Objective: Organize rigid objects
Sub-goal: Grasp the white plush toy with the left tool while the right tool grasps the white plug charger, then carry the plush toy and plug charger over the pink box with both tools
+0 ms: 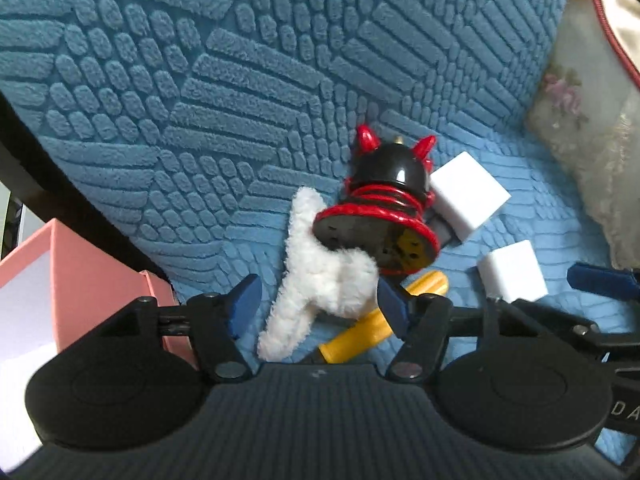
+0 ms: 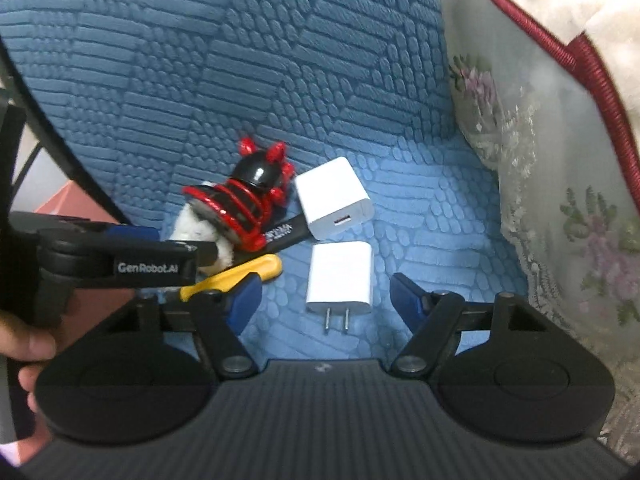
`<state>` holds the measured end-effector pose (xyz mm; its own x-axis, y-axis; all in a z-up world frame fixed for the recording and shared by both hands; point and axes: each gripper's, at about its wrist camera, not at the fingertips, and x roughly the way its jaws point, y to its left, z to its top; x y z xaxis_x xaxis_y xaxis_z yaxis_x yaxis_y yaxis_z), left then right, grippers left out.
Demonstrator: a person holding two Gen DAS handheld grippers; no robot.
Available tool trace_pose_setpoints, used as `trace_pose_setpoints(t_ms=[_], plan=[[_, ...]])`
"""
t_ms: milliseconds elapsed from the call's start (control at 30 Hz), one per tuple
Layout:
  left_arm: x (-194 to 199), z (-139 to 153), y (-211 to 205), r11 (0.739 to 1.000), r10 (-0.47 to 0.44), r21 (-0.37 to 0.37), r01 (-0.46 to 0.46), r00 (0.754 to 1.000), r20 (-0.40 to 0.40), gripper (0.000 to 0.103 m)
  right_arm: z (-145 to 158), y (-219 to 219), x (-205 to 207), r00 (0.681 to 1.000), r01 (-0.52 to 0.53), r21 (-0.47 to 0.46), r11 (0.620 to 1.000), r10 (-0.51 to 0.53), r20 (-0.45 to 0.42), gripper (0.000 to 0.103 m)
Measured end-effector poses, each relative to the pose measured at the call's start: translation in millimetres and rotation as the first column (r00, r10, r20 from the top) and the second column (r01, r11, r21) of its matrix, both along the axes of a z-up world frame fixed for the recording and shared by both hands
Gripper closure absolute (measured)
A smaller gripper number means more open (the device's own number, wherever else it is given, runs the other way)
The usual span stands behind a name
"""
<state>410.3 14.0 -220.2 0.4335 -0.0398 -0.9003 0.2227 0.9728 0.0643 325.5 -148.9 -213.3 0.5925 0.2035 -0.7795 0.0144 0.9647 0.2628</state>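
On a blue textured sofa seat lie a black and red figurine (image 1: 386, 200) (image 2: 246, 200), a white plush piece (image 1: 320, 276) (image 2: 196, 228), a yellow-handled tool (image 1: 380, 320) (image 2: 236, 276), a black stick (image 2: 286, 232) and two white chargers, one far (image 1: 468, 196) (image 2: 334, 198) and one near (image 1: 512, 270) (image 2: 340, 278). My left gripper (image 1: 318, 304) is open with its fingers on either side of the plush piece. My right gripper (image 2: 326, 296) is open with the near charger between its fingers, prongs toward me.
A pink box (image 1: 48, 280) with a white inside stands at the left beside the sofa. A floral cushion (image 2: 540, 160) (image 1: 588, 120) with red piping lies at the right. The sofa back (image 1: 240, 60) rises behind the objects.
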Motion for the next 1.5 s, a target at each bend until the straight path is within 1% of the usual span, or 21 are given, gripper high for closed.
trace_pose_setpoints(t_ms=[100,167,267,367,467,533,567,700,900,1033,1100,1167,1367,1500], plan=[[6.8,-8.5,-1.6,1.0,0.002,0.002,-0.002,1.0,-0.014,0.033,-5.4,2.3,4.1,1.0,0.007,-0.002,1.0,-0.007,-0.01,0.03],[9.7,-14.1,-2.3,1.0,0.001,-0.009,-0.001,1.0,-0.022,0.034,-9.1,4.9,6.7,1.0,0.007,-0.023,1.0,-0.008,-0.015,0.03],[10.6,-18.3,-5.4,1.0,-0.016,-0.007,0.016,1.0,-0.009,0.034,-14.4,8.0,10.2,1.0,0.005,-0.033,0.999,-0.006,-0.026,0.034],[10.7,-22.8,-7.1,0.999,-0.03,-0.017,0.03,1.0,-0.007,0.038,-18.2,9.8,12.8,0.999,0.004,-0.058,0.998,-0.006,-0.033,0.035],[9.0,-25.1,-10.6,0.999,-0.046,-0.013,0.046,0.999,0.01,0.04,-25.1,11.9,15.7,0.998,-0.01,-0.093,0.996,0.005,-0.055,0.042],[6.5,-24.4,-10.9,0.999,-0.041,-0.019,0.041,0.999,0.018,0.041,-26.4,12.9,16.3,0.999,-0.014,-0.109,0.994,0.008,-0.051,0.054],[6.0,-24.2,-11.5,0.999,-0.037,-0.021,0.038,0.999,0.021,0.042,-26.3,13.3,16.7,0.999,-0.019,-0.11,0.994,0.014,-0.051,0.056],[-2.6,-13.0,-7.9,0.999,-0.006,-0.033,0.007,0.999,0.04,0.051,-27.1,11.3,15.9,0.998,-0.013,-0.111,0.994,0.007,-0.055,0.057],[-15.7,12.0,-0.4,0.996,0.066,-0.064,-0.062,0.996,0.059,0.052,-20.0,5.4,8.8,0.999,-0.01,-0.088,0.996,0.006,-0.051,0.057],[-25.5,28.6,2.4,0.992,0.096,-0.087,-0.09,0.992,0.076,0.052,-9.4,0.6,1.2,0.999,-0.015,-0.077,0.997,0.012,-0.034,0.057],[-32.5,34.1,3.8,0.989,0.116,-0.106,-0.108,0.99,0.074,0.052,-4.9,-1.1,-2.7,1.0,-0.016,-0.088,0.996,0.013,-0.028,0.057],[-39.5,38.9,7.3,0.986,0.124,-0.121,-0.115,0.99,0.071,0.052,-1.0,-3.1,-5.9,0.999,-0.012,-0.078,0.997,0.009,-0.031,0.057],[-72.4,53.8,8.4,0.977,0.144,-0.167,-0.13,0.987,0.075,0.052,5.7,-10.5,-18.2,0.999,-0.013,-0.045,0.999,0.011,-0.035,0.057],[-96.8,55.7,12.2,0.97,0.166,-0.189,-0.151,0.984,0.067,0.052,9.4,-14.0,-32.5,0.999,-0.017,-0.038,0.999,0.016,-0.037,0.057]])
